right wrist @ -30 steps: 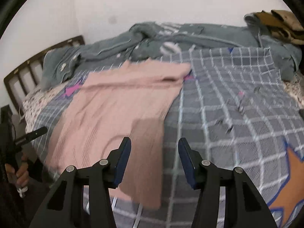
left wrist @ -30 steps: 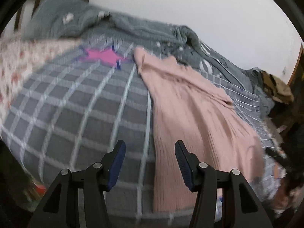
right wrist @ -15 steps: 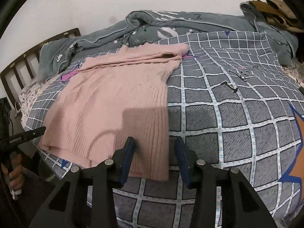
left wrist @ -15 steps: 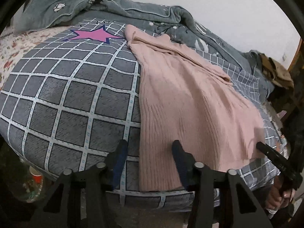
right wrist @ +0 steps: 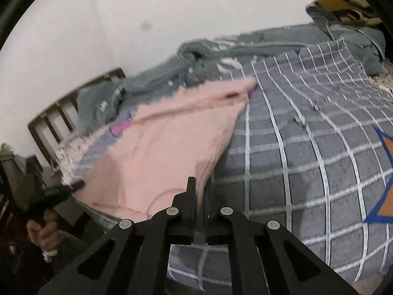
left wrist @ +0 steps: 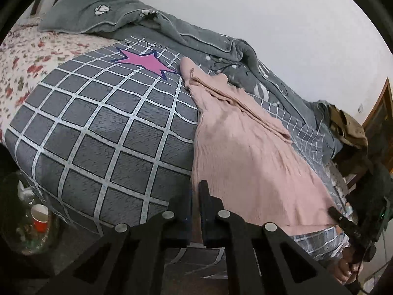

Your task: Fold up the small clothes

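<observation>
A pink ribbed knit sweater (left wrist: 245,152) lies spread on a grey checked bedspread (left wrist: 103,132); it also shows in the right wrist view (right wrist: 157,157). My left gripper (left wrist: 195,191) is shut on the sweater's near left hem corner. My right gripper (right wrist: 200,189) is shut on the near right hem corner, and the cloth there is lifted and stretched. The right gripper shows from the left wrist view (left wrist: 343,223), the left gripper from the right wrist view (right wrist: 61,191). The right wrist view is blurred.
A rumpled grey quilt (left wrist: 196,34) lies along the wall behind the sweater. A floral sheet (left wrist: 29,56) covers the bed's left side. Brown clothes (left wrist: 348,127) are piled at the far right. A red cup (left wrist: 40,218) stands on the floor at left. A wooden headboard (right wrist: 63,113) stands at the bed's end.
Both grippers closed on the sweater's near hem corners. The right-hand corner has lifted off the bedspread.
</observation>
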The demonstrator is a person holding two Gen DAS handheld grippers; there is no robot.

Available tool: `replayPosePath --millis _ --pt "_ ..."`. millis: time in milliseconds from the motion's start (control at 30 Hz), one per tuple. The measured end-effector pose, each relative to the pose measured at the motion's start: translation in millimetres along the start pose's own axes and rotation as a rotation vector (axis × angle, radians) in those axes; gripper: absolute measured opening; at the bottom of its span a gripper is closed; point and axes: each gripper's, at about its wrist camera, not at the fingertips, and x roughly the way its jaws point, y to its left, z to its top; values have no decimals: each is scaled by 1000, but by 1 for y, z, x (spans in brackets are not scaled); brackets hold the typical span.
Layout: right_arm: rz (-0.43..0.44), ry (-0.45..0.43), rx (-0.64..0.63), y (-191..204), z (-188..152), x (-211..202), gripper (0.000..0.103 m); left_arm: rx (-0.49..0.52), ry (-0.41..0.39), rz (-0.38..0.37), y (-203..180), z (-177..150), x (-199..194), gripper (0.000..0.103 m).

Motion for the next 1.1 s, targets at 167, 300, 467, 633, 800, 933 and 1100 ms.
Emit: replayPosePath --millis 167,300,467,633,800,933,1100 --pt "-40 91 -4 0 -7 18 9 -18 57 -33 4 -1 7 5" --pt "-1 66 -1 2 -7 15 25 1 63 -55 -1 -2 9 7" --pt "-43 51 -46 10 -8 18 35 28 81 -88 -10 -4 14 28" --pt "-87 84 -56 12 -10 30 41 65 75 -21 -21 -5 20 39" --pt "-99 84 -59 11 -11 30 41 82 110 4 -22 -7 28 39" --pt "-94 92 -46 10 -13 31 41 91 137 4 -23 -11 33 38" --pt "-26 143 3 3 -14 34 41 87 146 -34 -23 -15 30 37"
